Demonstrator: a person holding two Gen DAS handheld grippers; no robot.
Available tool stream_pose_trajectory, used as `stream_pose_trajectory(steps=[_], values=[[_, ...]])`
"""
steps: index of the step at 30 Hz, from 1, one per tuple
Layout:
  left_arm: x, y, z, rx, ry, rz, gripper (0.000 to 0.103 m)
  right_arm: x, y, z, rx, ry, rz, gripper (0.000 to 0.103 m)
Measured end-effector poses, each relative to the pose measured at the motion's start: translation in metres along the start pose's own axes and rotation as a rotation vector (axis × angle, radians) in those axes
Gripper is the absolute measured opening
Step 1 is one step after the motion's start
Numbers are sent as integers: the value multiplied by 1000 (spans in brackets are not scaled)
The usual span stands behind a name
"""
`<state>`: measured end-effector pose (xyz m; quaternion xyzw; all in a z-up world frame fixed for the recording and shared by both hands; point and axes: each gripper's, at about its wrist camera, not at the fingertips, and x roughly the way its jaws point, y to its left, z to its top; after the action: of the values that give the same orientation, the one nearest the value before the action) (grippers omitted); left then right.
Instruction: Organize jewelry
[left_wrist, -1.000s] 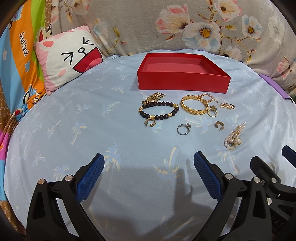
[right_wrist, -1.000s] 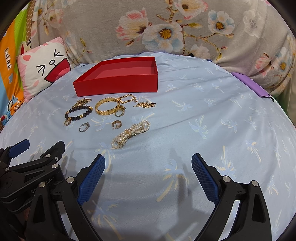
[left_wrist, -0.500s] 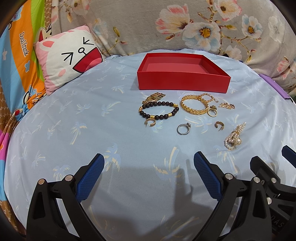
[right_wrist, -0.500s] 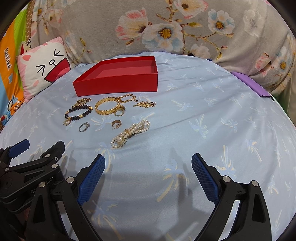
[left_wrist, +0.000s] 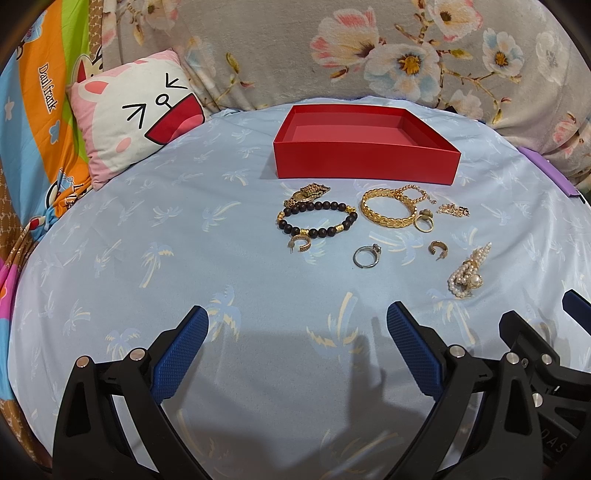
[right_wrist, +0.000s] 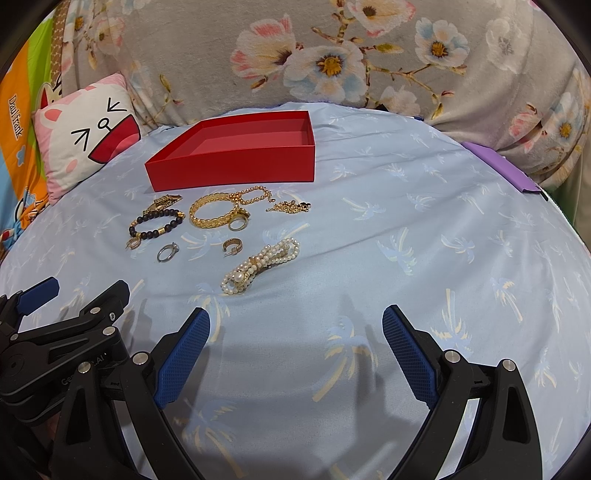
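An empty red box (left_wrist: 365, 162) (right_wrist: 236, 166) stands at the far side of the blue sheet. In front of it lie a dark bead bracelet (left_wrist: 317, 219) (right_wrist: 155, 223), a gold chain bangle (left_wrist: 388, 212) (right_wrist: 212, 216), a silver ring (left_wrist: 365, 255) (right_wrist: 167, 252), gold rings and earrings, and a pearl bracelet (left_wrist: 467, 273) (right_wrist: 258, 264). My left gripper (left_wrist: 297, 339) is open and empty, nearer than the jewelry. My right gripper (right_wrist: 295, 336) is open and empty, just short of the pearl bracelet.
A pink-and-white cat pillow (left_wrist: 136, 114) (right_wrist: 83, 136) leans at the back left. A floral blanket (left_wrist: 369, 51) rises behind the box. A purple object (right_wrist: 502, 168) lies at the right edge of the sheet. The left gripper's body (right_wrist: 55, 332) shows beside the right one.
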<state>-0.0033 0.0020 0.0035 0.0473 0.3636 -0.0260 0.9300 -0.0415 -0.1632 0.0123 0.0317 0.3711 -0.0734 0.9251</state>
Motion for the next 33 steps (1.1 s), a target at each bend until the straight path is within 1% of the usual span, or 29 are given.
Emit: stream_pose_trajectory(steps=[6,11,15,19,20,23,25,27,29,33], values=[[0,2,-1,-2,5,-2,95,2,-1,-1,3,12,5,93],[1,11,-1,-37,10,-6,95,9,-1,-1,6,43,19,93],[0,27,0,-48,20,5,95,16,-4,6,56,82,71,93],[0,47,6,-97,27,5,95,26,0,19,101,103,119,92],[1,51,7,-105,25,8,95,29,1,22,108,103,118,91],[3,58,12,-110,25,23,95,41,6,31,118,131,112,82],[6,61,15,-115,30,21,95,50,7,34,124,158,115,70],[7,62,18,-114,26,16,95,56,7,34,127,178,110,65],[9,61,21,-104,24,16,96,57,9,34,119,165,102,59],[16,57,29,-95,30,-1,96,61,12,38,98,165,92,37]])
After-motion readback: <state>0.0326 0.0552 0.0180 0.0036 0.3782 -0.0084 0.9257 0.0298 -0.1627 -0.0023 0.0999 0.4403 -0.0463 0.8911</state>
